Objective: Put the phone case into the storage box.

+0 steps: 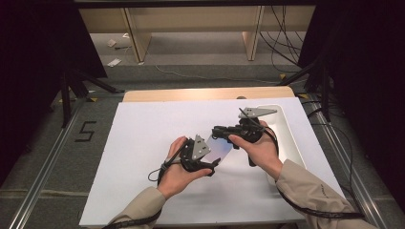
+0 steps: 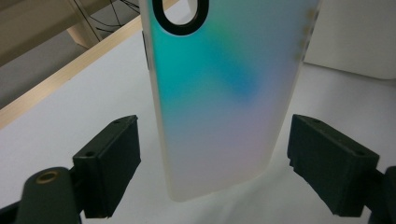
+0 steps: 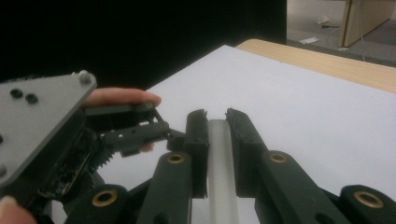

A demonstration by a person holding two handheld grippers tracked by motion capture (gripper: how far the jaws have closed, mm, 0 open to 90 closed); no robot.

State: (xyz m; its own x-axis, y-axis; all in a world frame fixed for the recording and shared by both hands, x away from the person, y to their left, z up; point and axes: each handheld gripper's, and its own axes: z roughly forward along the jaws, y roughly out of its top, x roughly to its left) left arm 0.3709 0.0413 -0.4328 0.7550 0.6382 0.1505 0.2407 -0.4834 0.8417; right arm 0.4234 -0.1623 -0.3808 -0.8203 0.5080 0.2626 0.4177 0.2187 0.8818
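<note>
Right gripper [image 3: 215,122] fingers clamp the phone case [image 2: 219,102]; left gripper [image 2: 215,158] fingers apart; no writing legible.

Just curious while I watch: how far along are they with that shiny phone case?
Done: the right gripper is shut on the phone case, clamping its edge and holding it above the white table. In hand: the case hangs between the left gripper's open jaws, untouched. Left: probably closing the left gripper on it.

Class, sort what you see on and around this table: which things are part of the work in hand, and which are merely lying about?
In the job:
phone case, edge clamped by the right gripper
left gripper, jaws open either side of the case

Lying about:
white tray
white table cover
cables on the floor
</note>
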